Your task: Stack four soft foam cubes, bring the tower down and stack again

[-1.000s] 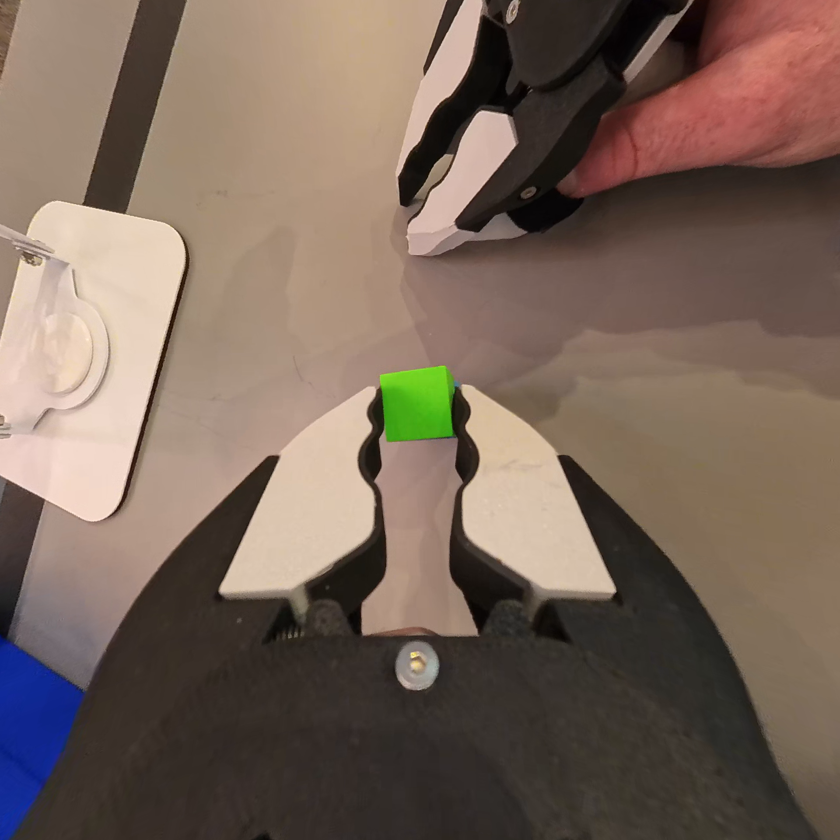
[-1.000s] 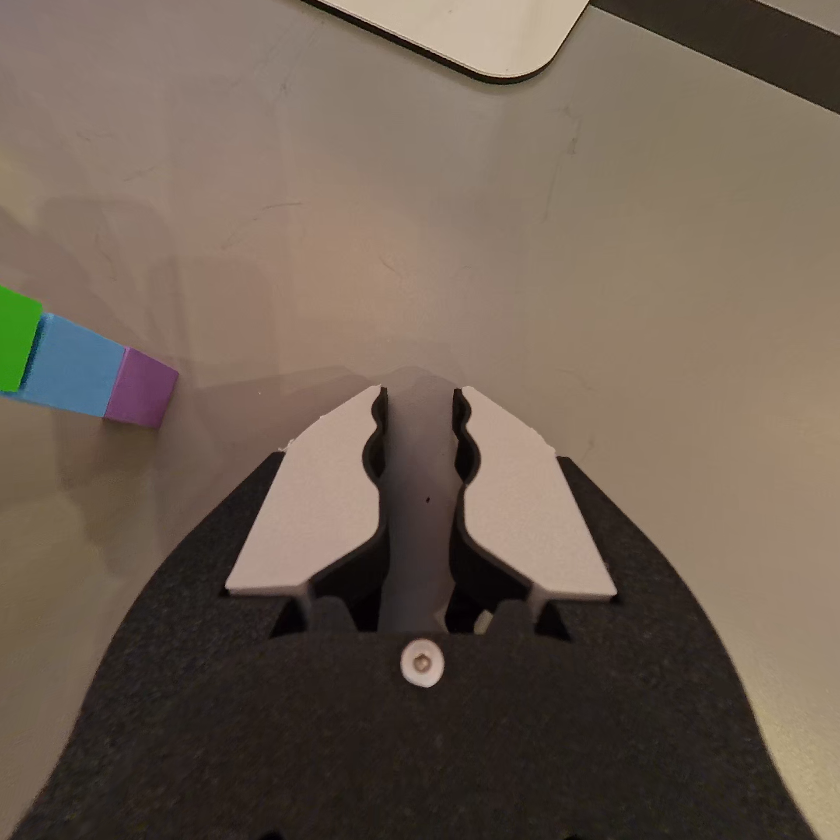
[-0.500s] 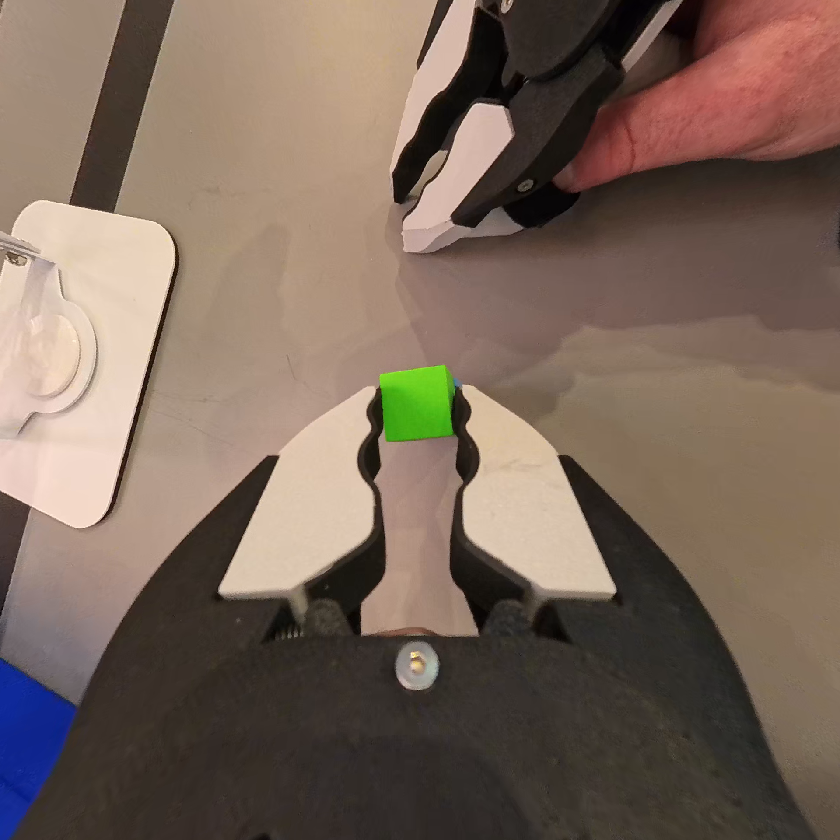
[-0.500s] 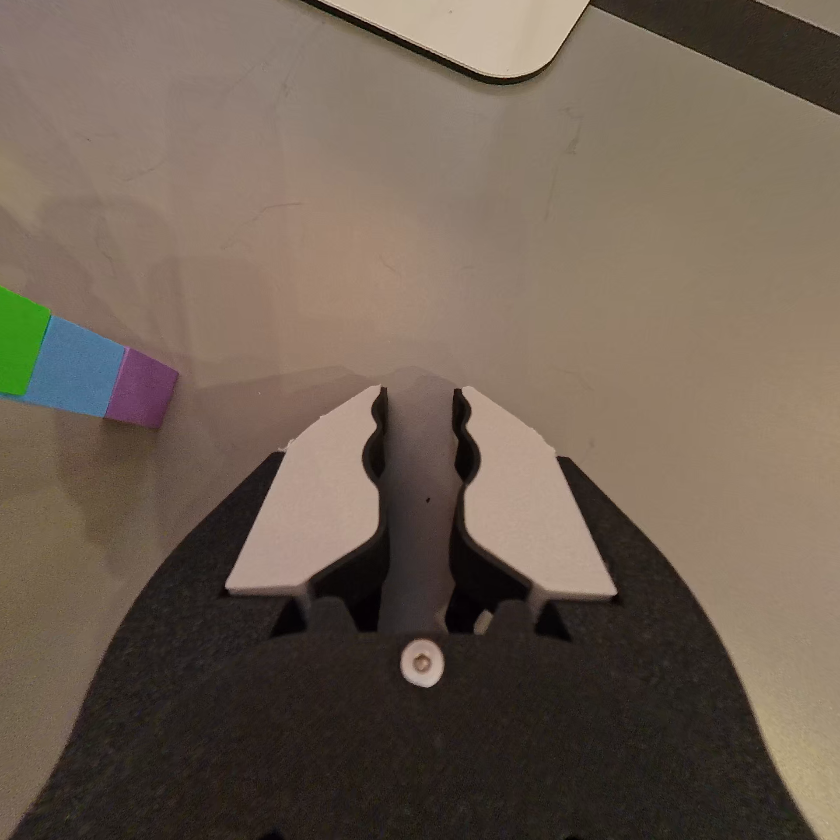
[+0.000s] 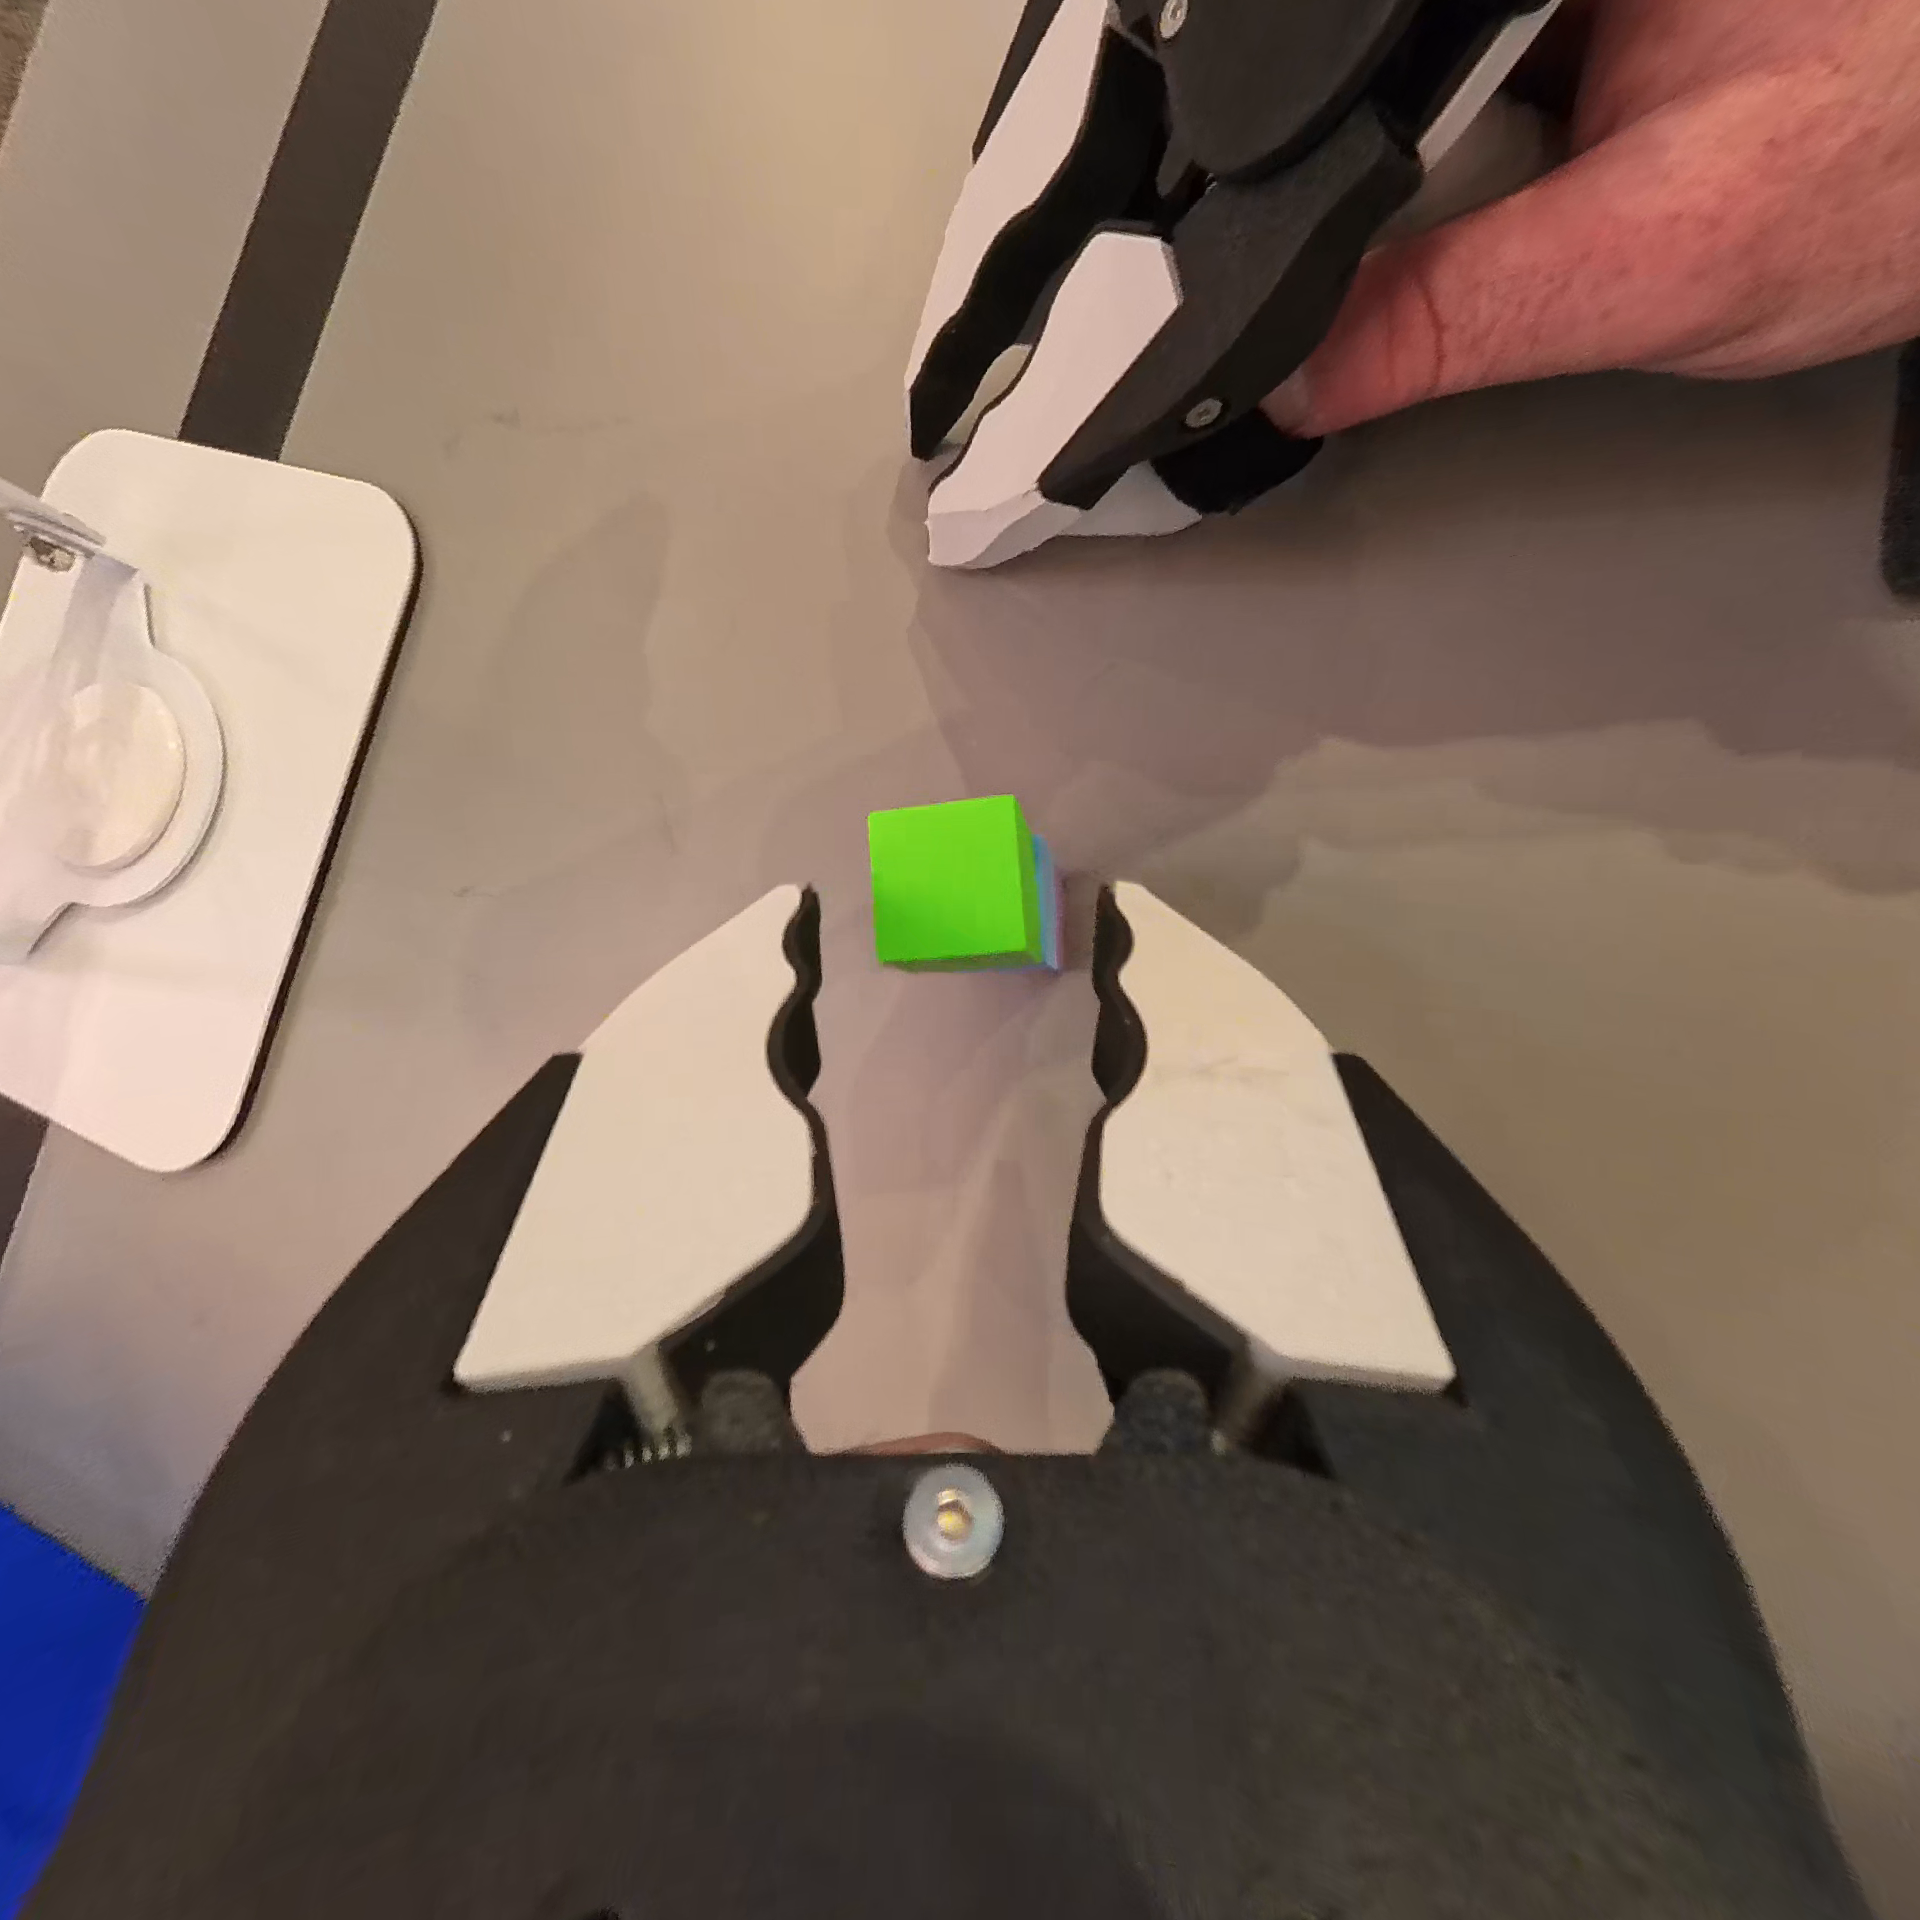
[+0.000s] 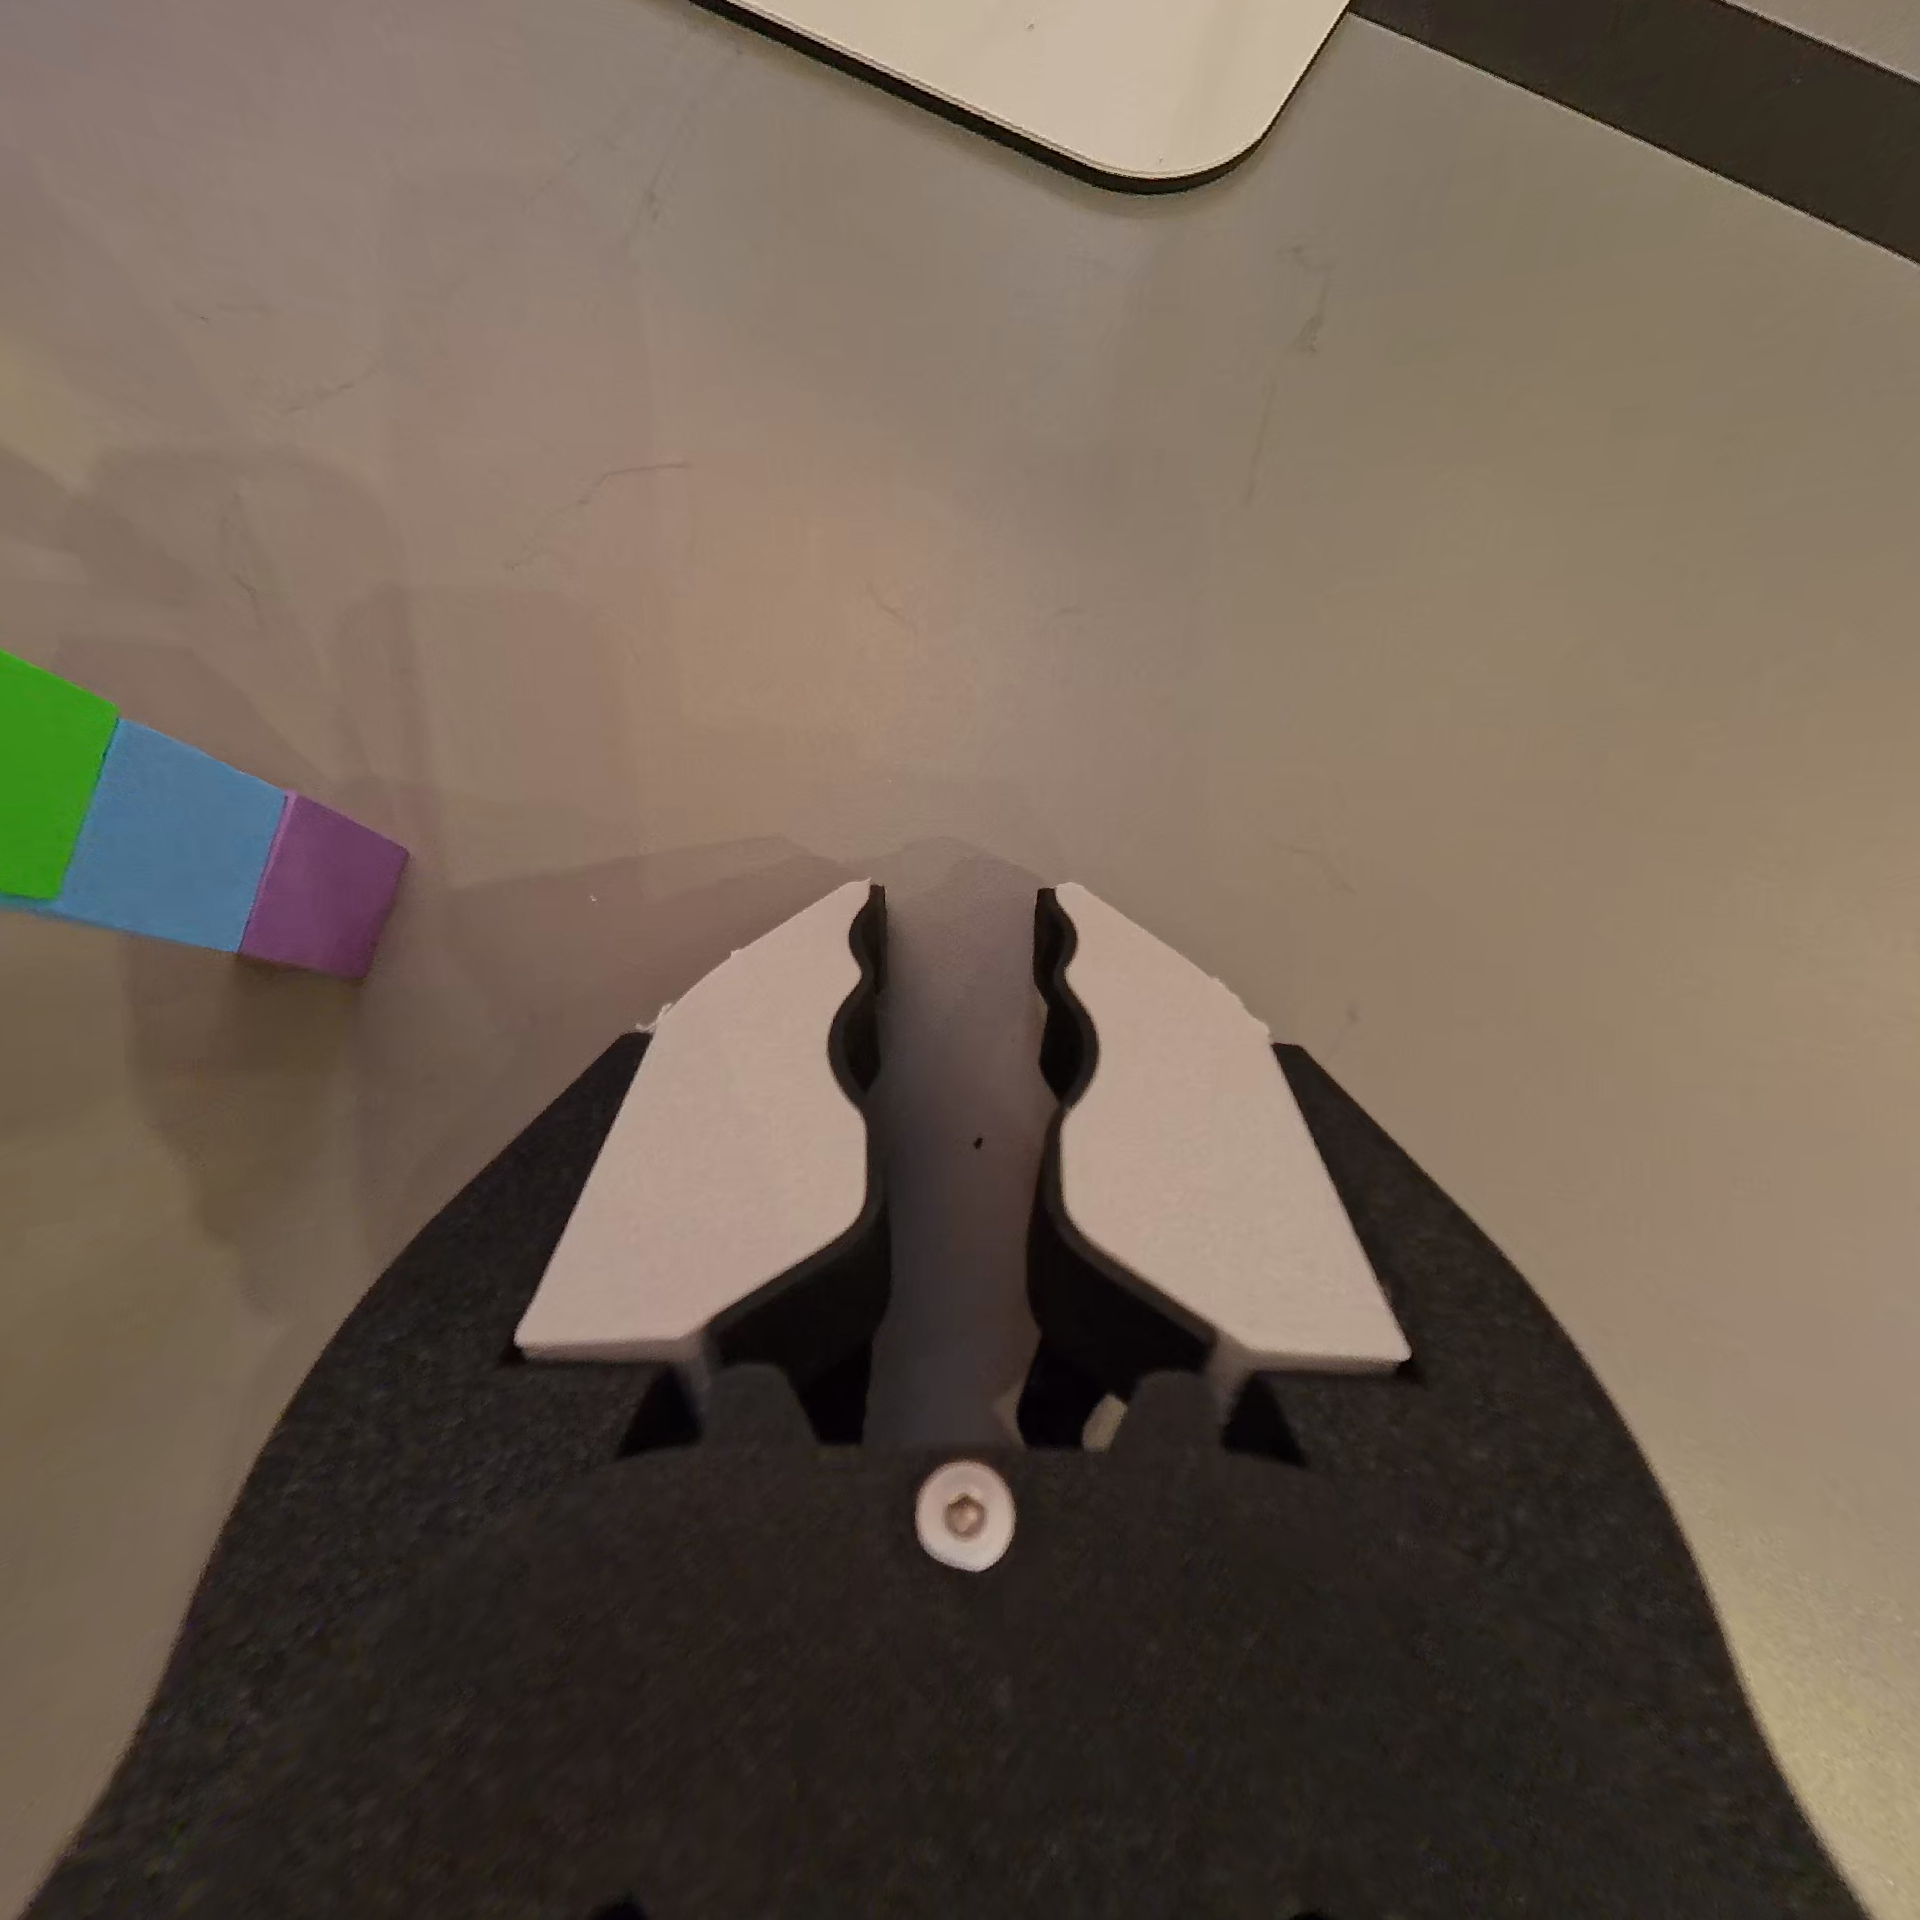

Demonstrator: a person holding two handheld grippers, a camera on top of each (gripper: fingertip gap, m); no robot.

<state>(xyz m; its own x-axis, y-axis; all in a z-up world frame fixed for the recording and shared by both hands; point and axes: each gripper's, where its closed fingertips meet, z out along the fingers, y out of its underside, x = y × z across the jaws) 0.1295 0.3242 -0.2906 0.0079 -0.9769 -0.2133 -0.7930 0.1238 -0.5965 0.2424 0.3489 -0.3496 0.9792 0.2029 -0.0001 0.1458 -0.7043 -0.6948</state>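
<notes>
In the left wrist view I look down on a tower with a green cube (image 5: 951,883) on top; slivers of a blue cube (image 5: 1047,904) and a purple one show under it. My left gripper (image 5: 956,896) is open around the green cube, with a gap on each side between pad and cube. In the right wrist view the tower stands at the left edge: green cube (image 6: 47,779), blue cube (image 6: 171,836), purple cube (image 6: 322,894) at the bottom on the table. My right gripper (image 6: 956,894) is open with nothing between its fingers; it also shows in the left wrist view (image 5: 951,488), low by the table beyond the tower.
A white board (image 5: 260,727) with a clear plastic holder (image 5: 83,748) lies left of the tower; it shows again in the right wrist view (image 6: 1091,73). A dark strip (image 5: 301,208) crosses the grey table. A hand (image 5: 1662,208) holds the right gripper. A blue object (image 5: 52,1714) is at the lower left. My right fingertips sit around 12 centimeters from my left ones. Measured from the fingertips, the blue object (image 5: 52,1714) is 30 centimeters or so from the left gripper and 35 centimeters from the right.
My left gripper was shut on the green cube and has now opened, leaving it on the tower. The right gripper has stayed in place.
</notes>
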